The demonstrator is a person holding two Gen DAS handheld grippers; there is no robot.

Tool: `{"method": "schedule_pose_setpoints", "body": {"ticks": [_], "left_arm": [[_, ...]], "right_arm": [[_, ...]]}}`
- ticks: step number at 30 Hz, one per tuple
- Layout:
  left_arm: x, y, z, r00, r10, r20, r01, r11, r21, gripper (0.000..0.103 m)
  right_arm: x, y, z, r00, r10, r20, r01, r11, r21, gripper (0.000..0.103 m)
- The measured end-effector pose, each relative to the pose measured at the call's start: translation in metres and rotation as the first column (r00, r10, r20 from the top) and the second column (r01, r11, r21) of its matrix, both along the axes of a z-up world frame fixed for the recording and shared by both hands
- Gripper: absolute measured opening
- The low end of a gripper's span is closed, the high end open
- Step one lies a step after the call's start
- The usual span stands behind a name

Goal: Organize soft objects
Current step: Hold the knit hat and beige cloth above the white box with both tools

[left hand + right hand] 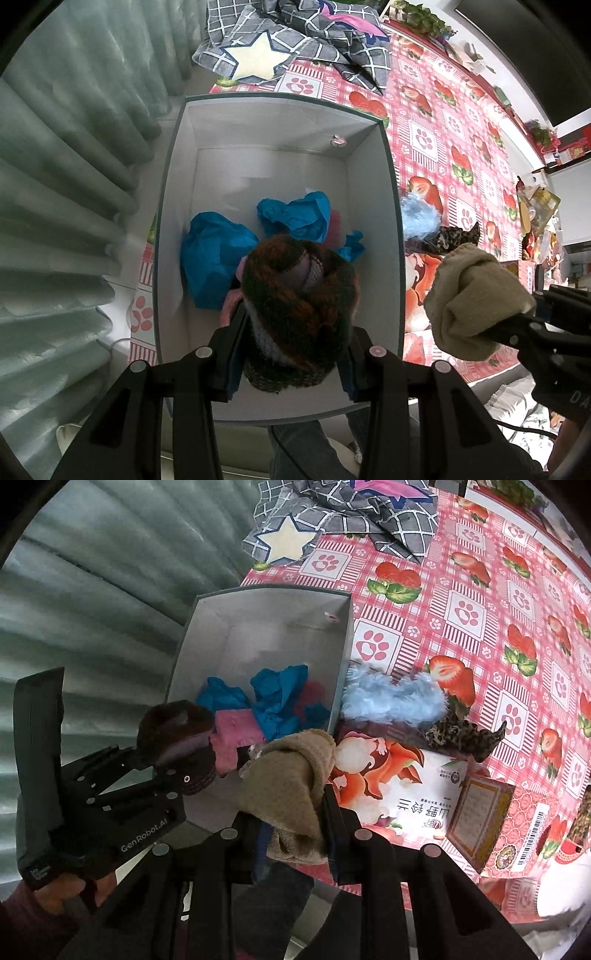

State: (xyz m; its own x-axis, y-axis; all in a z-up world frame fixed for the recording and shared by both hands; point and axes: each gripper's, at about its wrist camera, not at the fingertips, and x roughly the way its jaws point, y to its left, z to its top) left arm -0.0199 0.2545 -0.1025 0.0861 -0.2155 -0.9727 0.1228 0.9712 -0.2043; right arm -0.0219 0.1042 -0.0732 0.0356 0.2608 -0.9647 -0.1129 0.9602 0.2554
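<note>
- Left tongs (295, 332) pinching a chunky knit hat (299, 295), rust-and-dark-green yarn with a pale lilac band, bunched up and hanging over the near end of the box (391, 229).
- Right tongs (295, 812) clamped on a beige sock-like cloth (291, 775), fuzzy and folded over itself, hovering by the box's near right corner, beside the hat.
- Both pointing almost straight down, so looks like drop-off time for both, at a guess.
- Inside the grey box already: crumpled blue cloth or paper (218, 258) in a couple of wads, plus a pink piece (232, 738) tucked under the hat side. Far half of the box floor bare, so plenty of room.
- Still out on the bench (461, 602) (pink strawberry-and-paw-print cover): a fluffy light-blue piece (391, 698) right against the box's outer wall, and a leopard-print scrunchie-ish thing (465, 734) just past it.
- Grey checked fabric with a cream star (255, 55) heaped at the far end, well apart from the box. Could be part of the job, can't say.
- Printed cartons (406, 786) near the right tongs, not soft, probably staying put.
- Call it roughly halfway: a few in, two in the air, at least two waiting.
</note>
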Motion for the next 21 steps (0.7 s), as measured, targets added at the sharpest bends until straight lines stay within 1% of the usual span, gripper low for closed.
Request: {"method": "schedule_pose_setpoints", "body": {"ticks": [12,21], "left_arm": [[0.013,0.007,0.002,0.999,0.028,0.020,-0.029,0.999,0.019,0.045],[0.028,0.009,0.006,0.998,0.035,0.045,-0.037,0.999,0.037,0.045]], "right_arm": [[0.009,0.008,-0.001,1.000,0.015,0.000,-0.015,1.000,0.003,0.026],[0.025,0.019,0.001,1.000,0.026,0.010,-0.027,1.000,0.008,0.026]]}}
